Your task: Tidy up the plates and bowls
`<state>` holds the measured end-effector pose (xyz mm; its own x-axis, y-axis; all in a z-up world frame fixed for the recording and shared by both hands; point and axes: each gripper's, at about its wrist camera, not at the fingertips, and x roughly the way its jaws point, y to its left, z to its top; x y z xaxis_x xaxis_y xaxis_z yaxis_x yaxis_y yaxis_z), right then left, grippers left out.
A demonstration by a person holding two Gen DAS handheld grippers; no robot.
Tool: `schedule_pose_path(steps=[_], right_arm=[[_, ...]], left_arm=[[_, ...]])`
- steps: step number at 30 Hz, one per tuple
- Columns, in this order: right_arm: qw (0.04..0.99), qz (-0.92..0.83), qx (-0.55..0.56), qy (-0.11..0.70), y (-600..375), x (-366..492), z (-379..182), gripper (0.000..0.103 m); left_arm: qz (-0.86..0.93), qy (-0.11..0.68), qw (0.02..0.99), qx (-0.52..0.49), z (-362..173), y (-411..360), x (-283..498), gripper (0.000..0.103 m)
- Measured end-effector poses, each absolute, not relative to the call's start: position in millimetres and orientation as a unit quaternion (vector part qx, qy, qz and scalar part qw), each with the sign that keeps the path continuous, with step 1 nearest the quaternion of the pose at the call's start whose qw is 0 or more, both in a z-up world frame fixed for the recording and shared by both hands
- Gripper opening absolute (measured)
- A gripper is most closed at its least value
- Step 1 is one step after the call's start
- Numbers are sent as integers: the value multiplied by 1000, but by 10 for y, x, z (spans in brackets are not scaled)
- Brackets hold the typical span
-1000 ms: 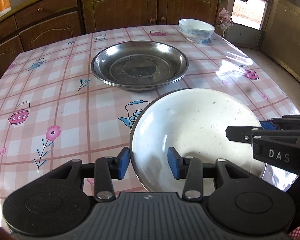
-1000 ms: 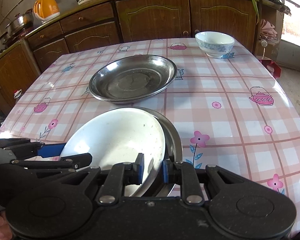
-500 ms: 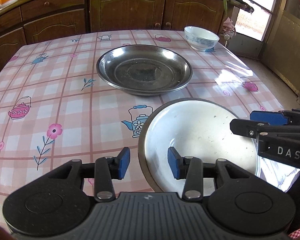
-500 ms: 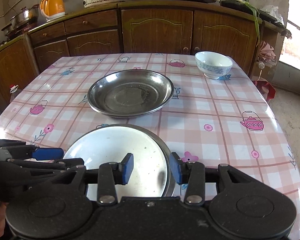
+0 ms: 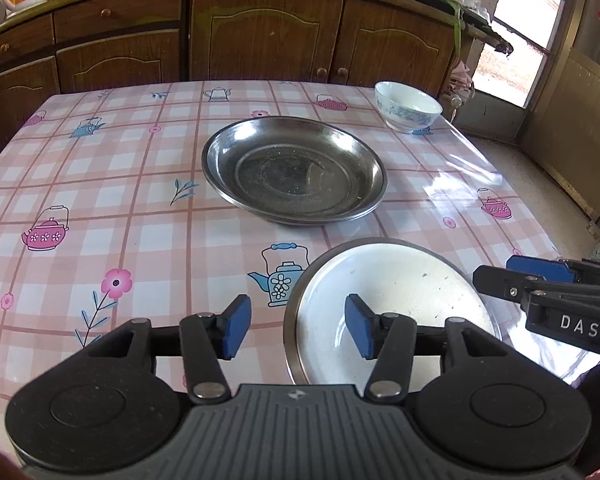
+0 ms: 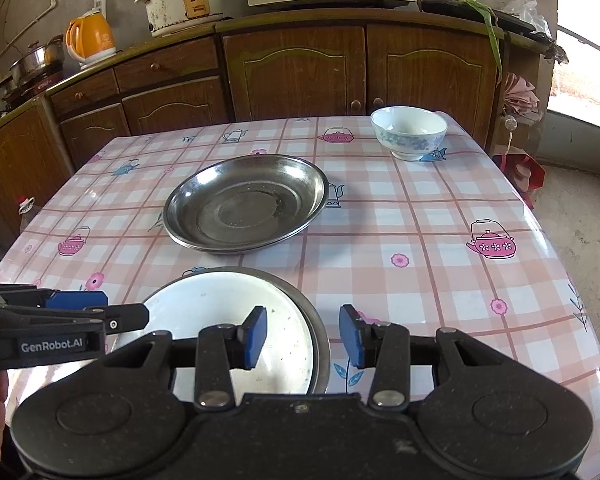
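Your left gripper (image 5: 296, 330) is opening; its blue pads straddle the left rim of the white plate (image 5: 396, 312) without pressing on it. Your right gripper (image 6: 302, 336) stands open, with the plate's right rim between its pads and clear of both. Treat the plate as released: neither gripper holds anything.

The white plate sits at the near edge of the table (image 6: 440, 240), nested in a steel plate whose grey rim (image 6: 320, 344) shows around it. Judge this pair as already stacked.

Items left to handle, as far as the views show:

- The large steel dish (image 6: 246, 204) lies alone at the table's centre, well apart from the near stack. A second rim line under its edge suggests two dishes nested; you cannot confirm this.
- The blue-patterned porcelain bowl (image 6: 409, 132) stands upright at the far right corner, apart from everything else.

Judge the task as partly done. The stack, the dish and the bowl are not yet gathered. Where the final grouping belongs cannot be told from these views.
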<state>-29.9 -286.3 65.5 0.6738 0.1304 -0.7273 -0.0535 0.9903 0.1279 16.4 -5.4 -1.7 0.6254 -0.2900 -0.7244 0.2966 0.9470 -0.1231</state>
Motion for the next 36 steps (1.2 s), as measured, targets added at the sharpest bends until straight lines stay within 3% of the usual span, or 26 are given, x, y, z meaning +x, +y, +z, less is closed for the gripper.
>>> schedule_pose_path(steps=[7,17,36], right_arm=[[921,46,60,383,-2978,-238,774,52],[932,34,68,354,-3198,-136,941,66],[949,19,80,304,-3640,140,1177,70]], left_arm=[[-166,389,906,-3,144,-146,273,64],[-166,371,913,-4,363,-323,439,80],[-169,355,919,25,606,-770,779,87]])
